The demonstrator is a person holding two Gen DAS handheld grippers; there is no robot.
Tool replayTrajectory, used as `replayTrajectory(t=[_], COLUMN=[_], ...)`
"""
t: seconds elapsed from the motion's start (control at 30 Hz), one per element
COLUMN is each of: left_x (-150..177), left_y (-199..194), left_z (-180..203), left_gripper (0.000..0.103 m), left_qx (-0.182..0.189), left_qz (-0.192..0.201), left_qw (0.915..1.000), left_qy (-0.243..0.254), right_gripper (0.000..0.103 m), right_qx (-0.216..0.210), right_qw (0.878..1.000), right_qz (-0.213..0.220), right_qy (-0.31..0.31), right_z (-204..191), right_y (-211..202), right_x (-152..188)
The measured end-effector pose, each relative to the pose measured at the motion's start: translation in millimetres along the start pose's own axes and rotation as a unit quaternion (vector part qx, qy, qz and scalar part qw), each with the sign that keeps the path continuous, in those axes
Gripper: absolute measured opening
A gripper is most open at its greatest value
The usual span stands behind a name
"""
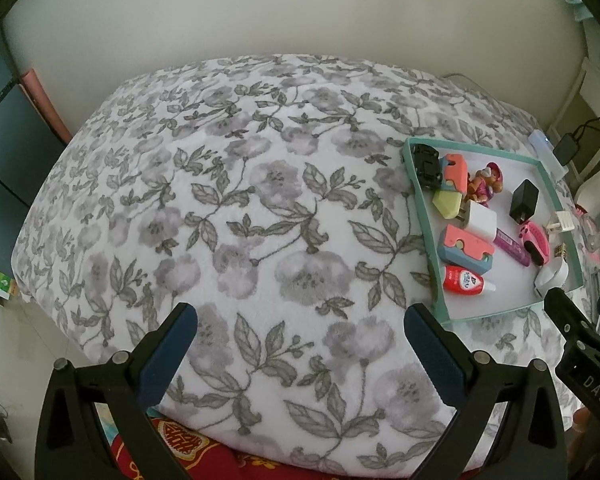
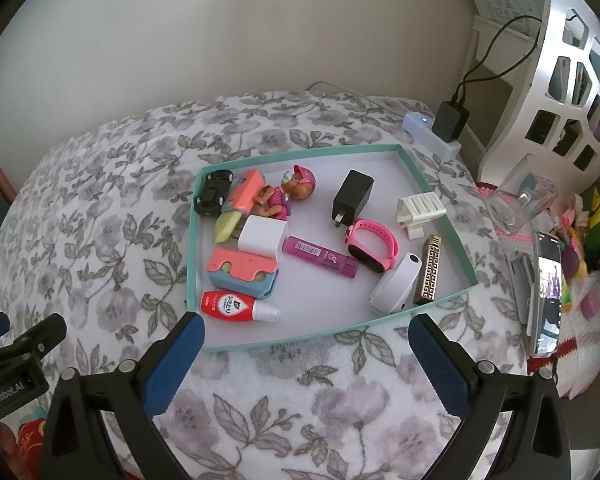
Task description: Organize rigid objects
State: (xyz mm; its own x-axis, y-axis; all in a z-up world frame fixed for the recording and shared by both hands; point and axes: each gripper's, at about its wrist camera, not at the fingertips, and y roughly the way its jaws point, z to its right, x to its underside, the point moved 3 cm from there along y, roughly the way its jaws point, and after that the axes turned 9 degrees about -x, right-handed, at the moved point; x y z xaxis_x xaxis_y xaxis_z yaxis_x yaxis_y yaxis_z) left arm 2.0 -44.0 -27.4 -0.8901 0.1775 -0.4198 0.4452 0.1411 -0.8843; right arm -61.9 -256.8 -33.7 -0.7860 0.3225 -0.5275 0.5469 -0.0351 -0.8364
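A shallow teal-rimmed tray (image 2: 436, 200) lies on a floral bedspread (image 1: 228, 208) and holds several small items: a black toy car (image 2: 213, 193), a doll (image 2: 288, 190), a black charger (image 2: 352, 196), a white charger (image 2: 262, 237), a purple tube (image 2: 320, 258), a pink watch (image 2: 374, 246), a red glue bottle (image 2: 232, 306) and a gold lighter (image 2: 429, 270). My right gripper (image 2: 306, 336) is open just in front of the tray's near rim, holding nothing. My left gripper (image 1: 300, 326) is open over bare bedspread, left of the tray (image 1: 420, 216).
A white power strip (image 2: 430, 132) with a black adapter (image 2: 452, 120) sits behind the tray. Right of the bed stand a white cut-out shelf (image 2: 560, 80), a clear container (image 2: 520, 196) and a lit phone (image 2: 548, 292). A red cloth (image 1: 188, 452) lies under the left gripper.
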Motion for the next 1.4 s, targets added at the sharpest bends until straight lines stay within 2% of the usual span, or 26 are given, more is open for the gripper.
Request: replayTrajectory(t=[1.4], left_x=[1.3], left_y=[2.7], left_z=[-1.6], left_gripper=[0.103], left_qx=[-0.015], left_qz=[-0.007], left_qw=[0.9999], left_qy=[0.001], right_gripper=[0.103], right_qx=[0.000], right_qw=[1.000], right_qz=[-0.013], right_qy=[-0.019], right_z=[-2.9], right_y=[5.5], right_x=[1.5])
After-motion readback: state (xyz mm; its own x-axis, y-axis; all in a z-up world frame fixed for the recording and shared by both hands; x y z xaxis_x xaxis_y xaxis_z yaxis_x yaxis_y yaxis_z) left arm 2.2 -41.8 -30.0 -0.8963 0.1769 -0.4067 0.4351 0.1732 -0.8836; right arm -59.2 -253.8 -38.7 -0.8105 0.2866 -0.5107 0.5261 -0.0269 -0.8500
